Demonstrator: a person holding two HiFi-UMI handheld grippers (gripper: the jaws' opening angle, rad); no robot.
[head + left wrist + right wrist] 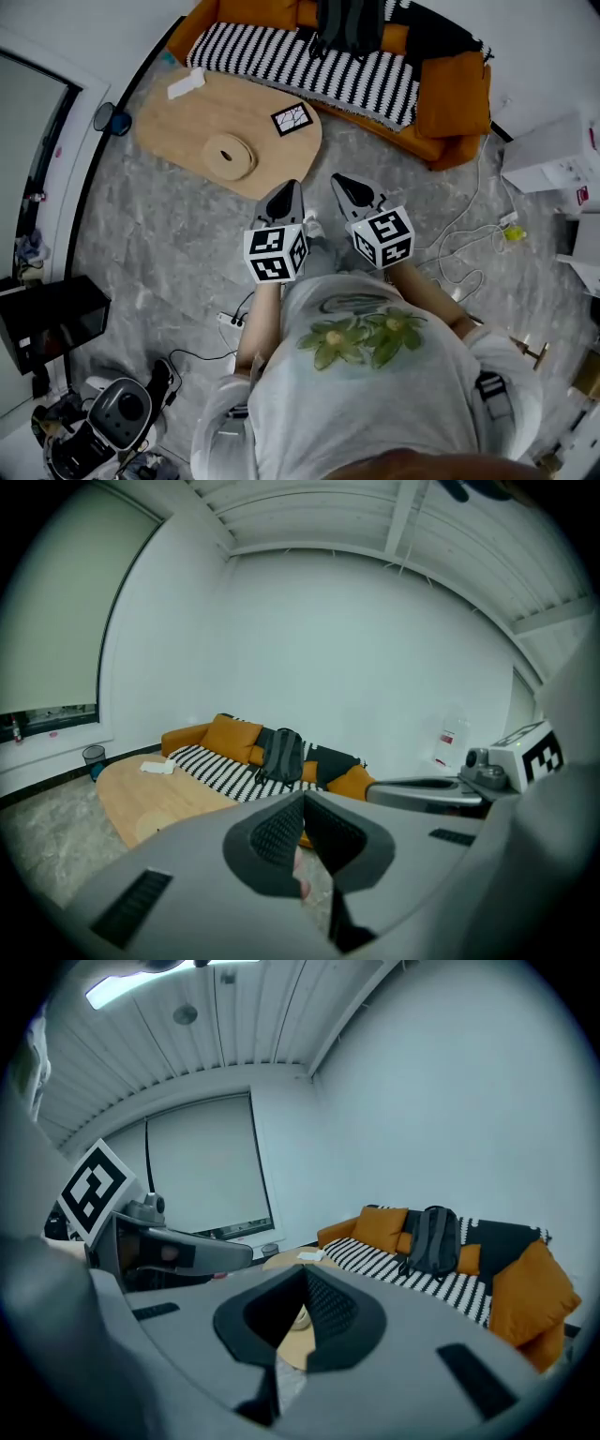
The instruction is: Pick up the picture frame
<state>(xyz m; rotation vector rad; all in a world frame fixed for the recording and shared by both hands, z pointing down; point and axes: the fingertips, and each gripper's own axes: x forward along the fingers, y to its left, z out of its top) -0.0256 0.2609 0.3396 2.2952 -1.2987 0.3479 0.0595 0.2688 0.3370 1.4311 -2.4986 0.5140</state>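
A grey marbled floor fills the room, and the person stands on it at the near edge, one gripper in each hand. The left tongs are pressed shut with nothing between them, and so are the right tongs. Both point toward the far side, just short of the near edge of a low oval wooden tabletop.

On it, a round wooden disc sits nearest. The picture frame lies flat and face up by the tabletop's far right edge, well apart from both tongs. Its long axis runs roughly left to right, with the right end skewed a little farther away. A white folded thing rests at the far left end. Beyond the tabletop stands an orange sofa with a black-and-white striped blanket and a dark backpack.
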